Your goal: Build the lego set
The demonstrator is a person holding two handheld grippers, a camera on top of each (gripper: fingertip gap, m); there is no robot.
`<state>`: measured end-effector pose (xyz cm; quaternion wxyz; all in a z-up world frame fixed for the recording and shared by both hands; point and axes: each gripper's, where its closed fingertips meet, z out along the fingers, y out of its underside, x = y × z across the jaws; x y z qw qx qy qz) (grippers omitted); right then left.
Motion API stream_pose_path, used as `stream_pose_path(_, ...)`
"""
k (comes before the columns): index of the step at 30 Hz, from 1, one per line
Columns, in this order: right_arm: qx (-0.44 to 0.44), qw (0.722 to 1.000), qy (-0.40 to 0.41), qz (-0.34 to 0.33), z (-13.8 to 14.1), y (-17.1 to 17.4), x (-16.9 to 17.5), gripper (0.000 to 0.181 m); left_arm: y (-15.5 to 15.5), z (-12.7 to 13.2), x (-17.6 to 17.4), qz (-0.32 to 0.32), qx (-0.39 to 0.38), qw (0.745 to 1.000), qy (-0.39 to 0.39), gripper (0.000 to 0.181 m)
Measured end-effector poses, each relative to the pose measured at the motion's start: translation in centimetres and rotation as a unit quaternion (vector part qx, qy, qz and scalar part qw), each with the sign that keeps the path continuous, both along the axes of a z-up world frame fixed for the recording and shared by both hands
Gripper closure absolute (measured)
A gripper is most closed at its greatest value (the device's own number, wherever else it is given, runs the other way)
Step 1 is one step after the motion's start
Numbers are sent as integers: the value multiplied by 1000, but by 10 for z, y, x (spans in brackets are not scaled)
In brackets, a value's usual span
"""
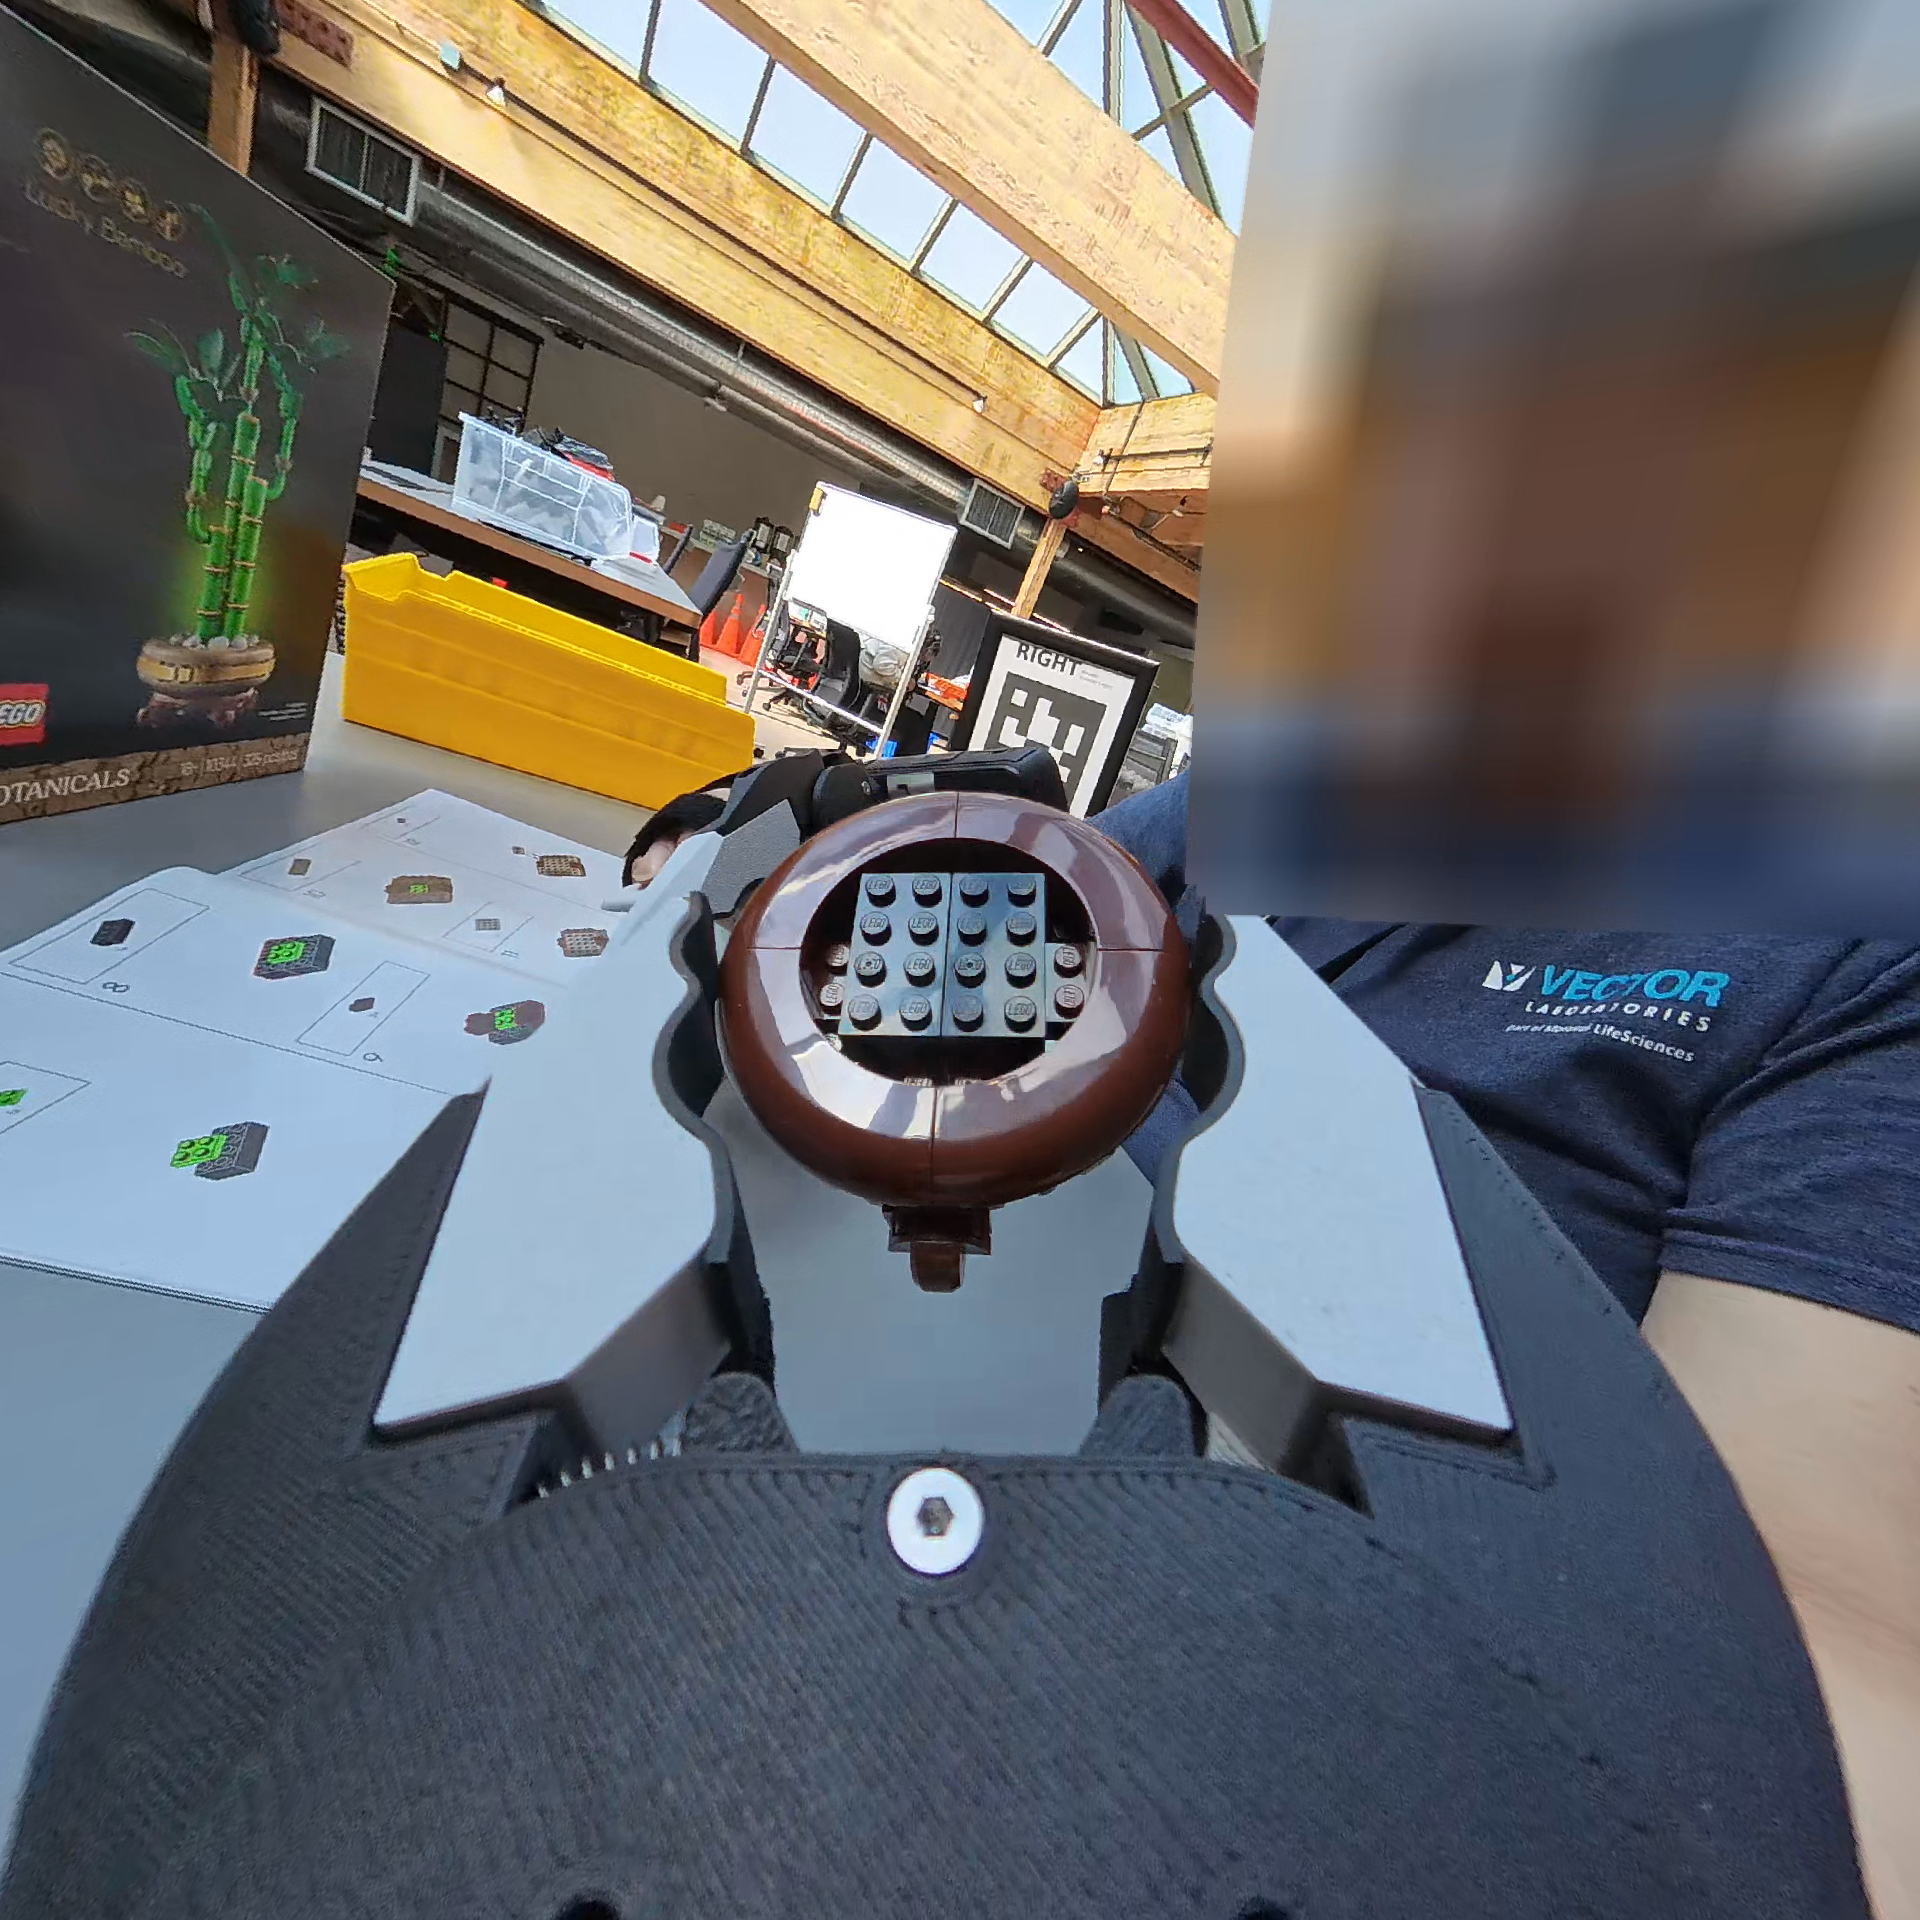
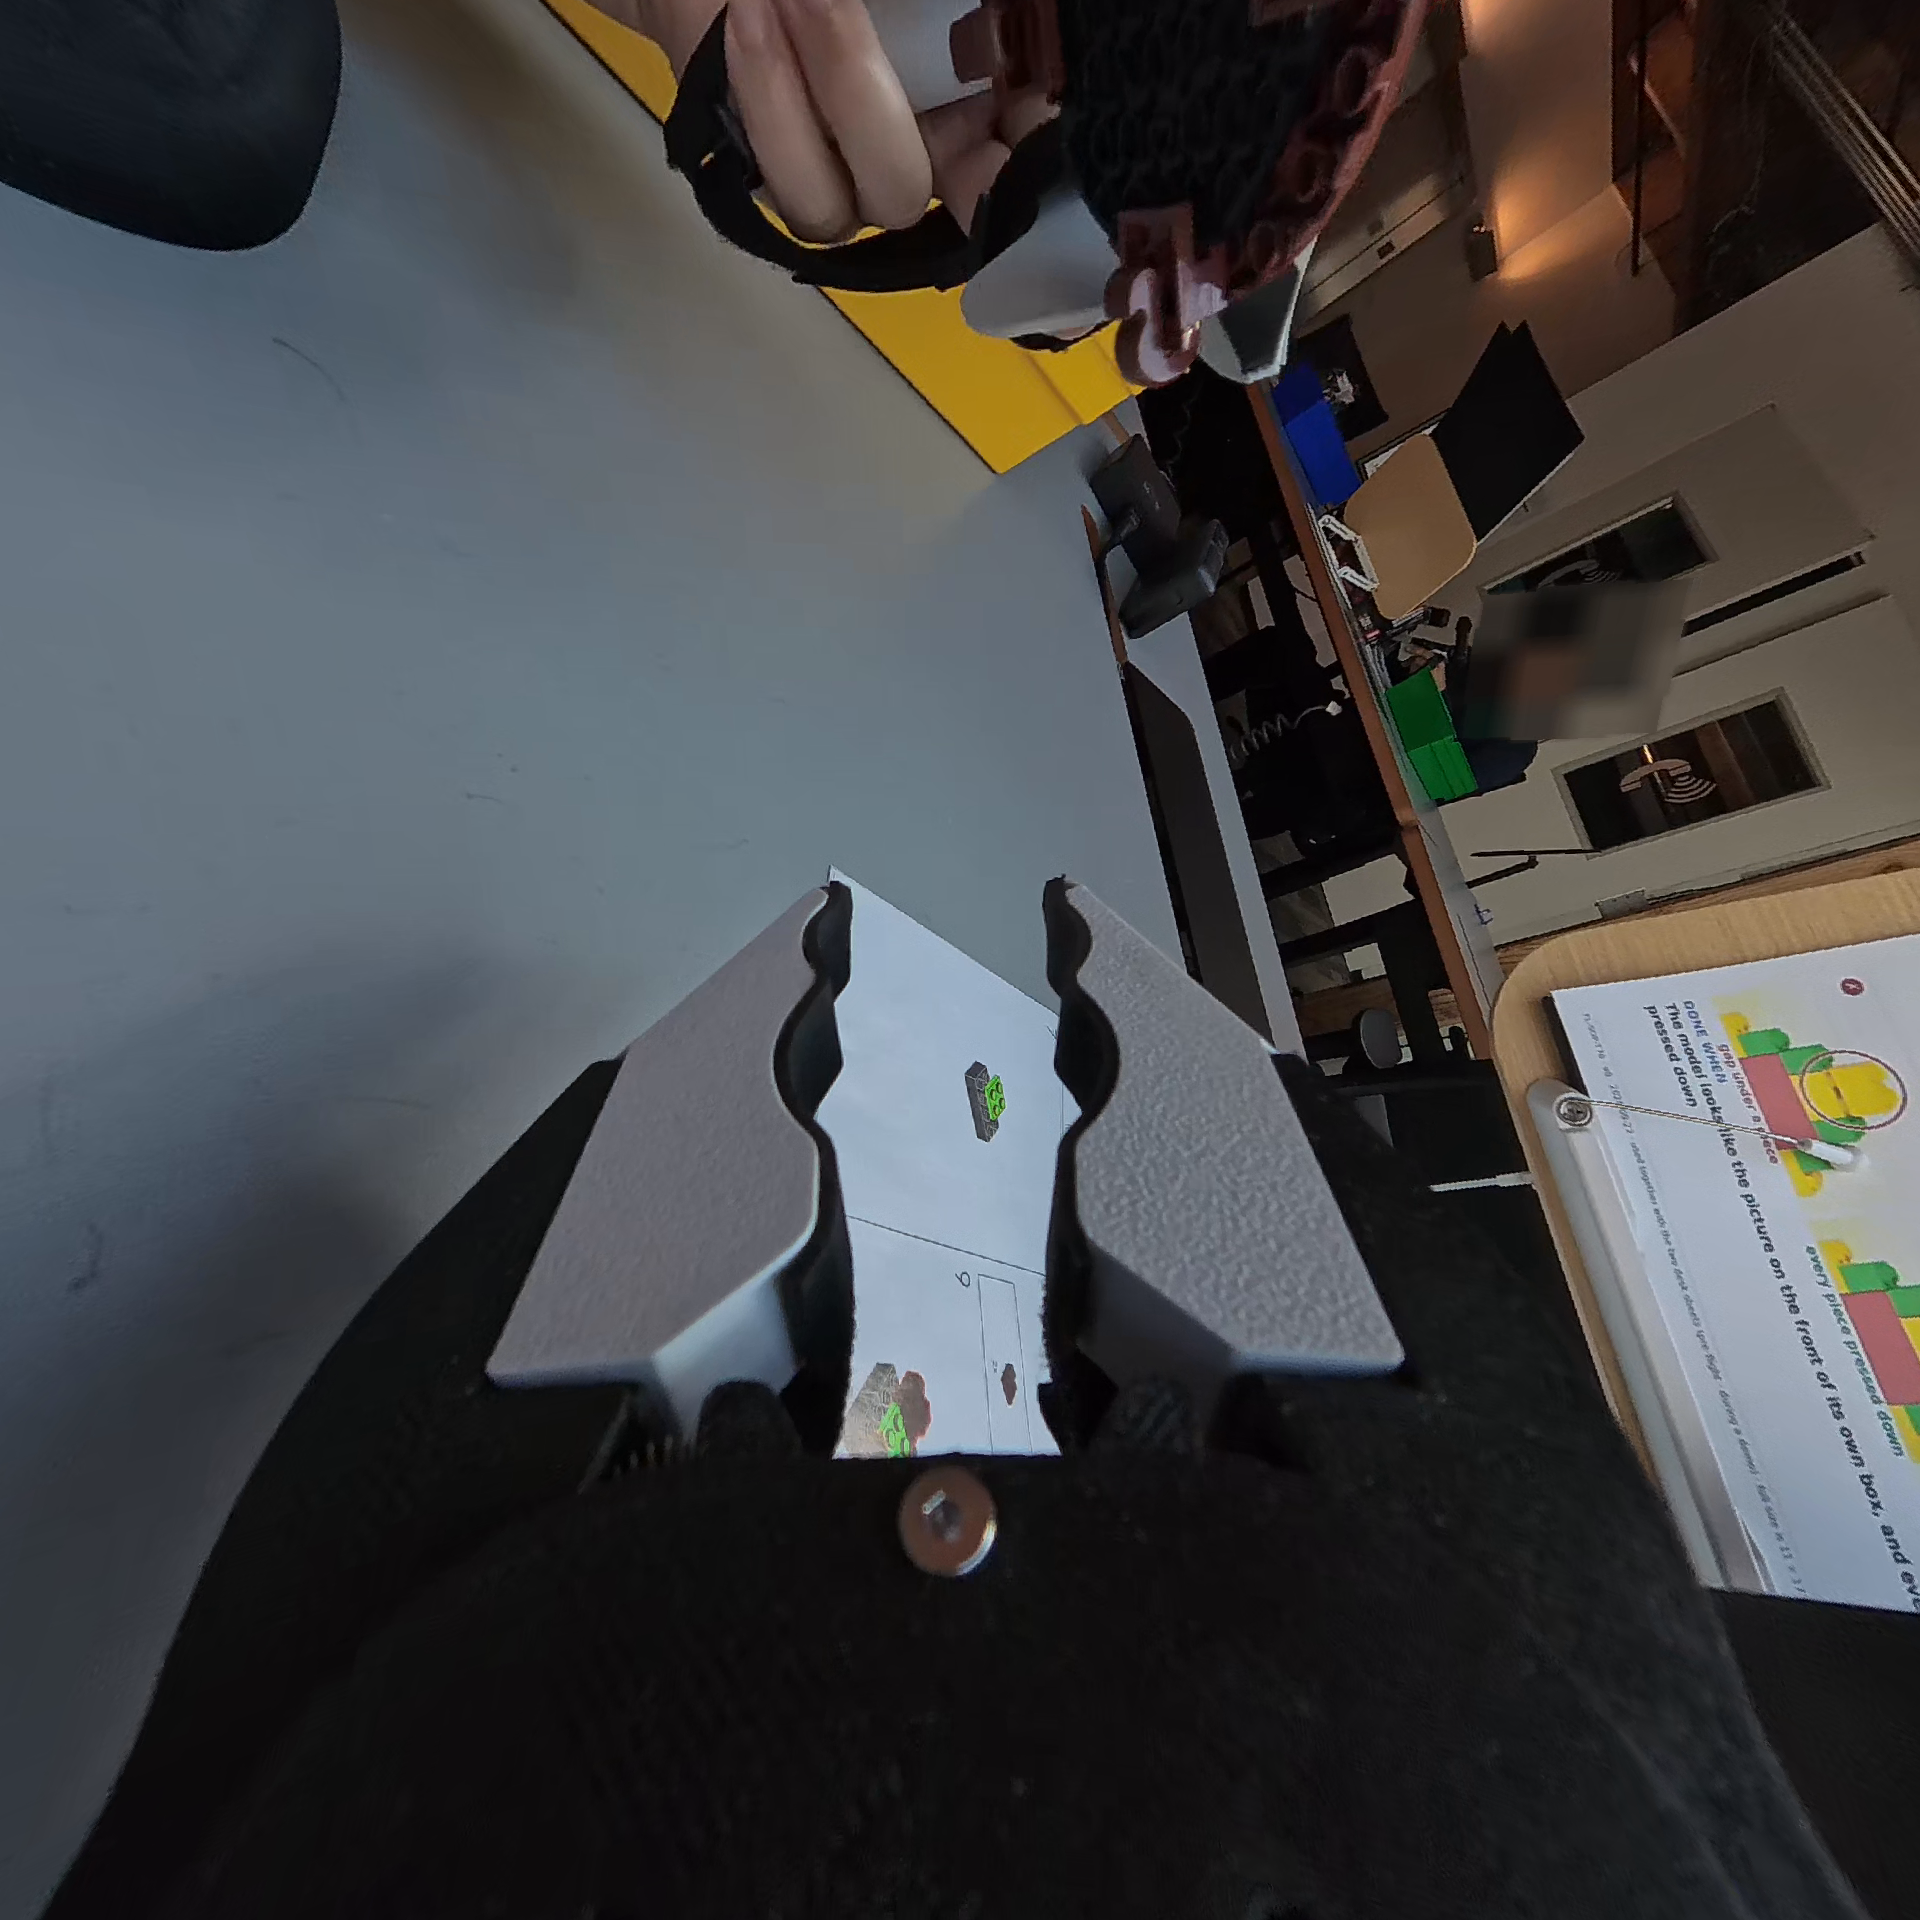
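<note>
grey table (image 1: 125, 862) | booklet (image 1: 260, 1039) (open), box (image 1: 177, 416), yellow bin (image 1: 540, 675)

Left gripper (image 1: 951, 935), right gripper (image 2: 945, 904): grey wavy-edged fingers (image 1: 582, 1174), black ribbed printed body, silver hex screw (image 1: 934, 1520). Person: navy short-sleeved shirt (image 1: 1662, 1122), black hand strap (image 2: 727, 197).

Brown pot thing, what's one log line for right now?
left gripper: shut on brown pot | right gripper: open, empty, above instruction sheet

Printed lettering on dark box (image 1: 156, 343) front, step numbers in booklet (image 1: 312, 1039), lettered black-and-white marker card (image 1: 1055, 717), chest logo on navy shirt (image 1: 1558, 1101), printed sheet (image 2: 1714, 1257) on wooden board (wording not copied).
</note>
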<state>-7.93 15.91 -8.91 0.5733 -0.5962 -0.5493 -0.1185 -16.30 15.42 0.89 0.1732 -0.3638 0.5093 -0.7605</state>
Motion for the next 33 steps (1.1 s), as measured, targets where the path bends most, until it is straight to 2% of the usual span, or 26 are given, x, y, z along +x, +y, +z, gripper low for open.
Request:
stream_pose_path(12,13,1000,0,3,5,-2,-2,143,-14,-12,9,-30,9,999,28,93)
stream_pose_path(13,15,1000,0,3,6,-2,-2,143,-15,-10,7,-37,8,999,18,115)
stream_pose_path(14,16,1000,0,3,6,-2,-2,143,-13,-4,2,-43,0,999,-8,181)
stream_pose_path(16,14,1000,1,3,6,-1,-1,143,3,12,-2,-20,-46,998,-48,181)
stream_pose_path(18,9,1000,0,2,4,-1,-1,143,19,17,-5,3,-84,995,-55,181)
stream_pose_path(21,1,1000,8,3,3,-2,-3,144,23,5,-6,33,-56,998,-22,181)
stream_pose_path(24,-6,1000,22,2,5,-1,-2,144,28,4,-2,69,-47,996,-21,172)
stream_pose_path(30,-43,997,63,-28,9,5,17,144,20,-8,6,50,-36,998,23,164)
stream_pose_path(33,-112,987,109,-42,18,-8,31,140,12,-12,8,41,-23,998,38,160)
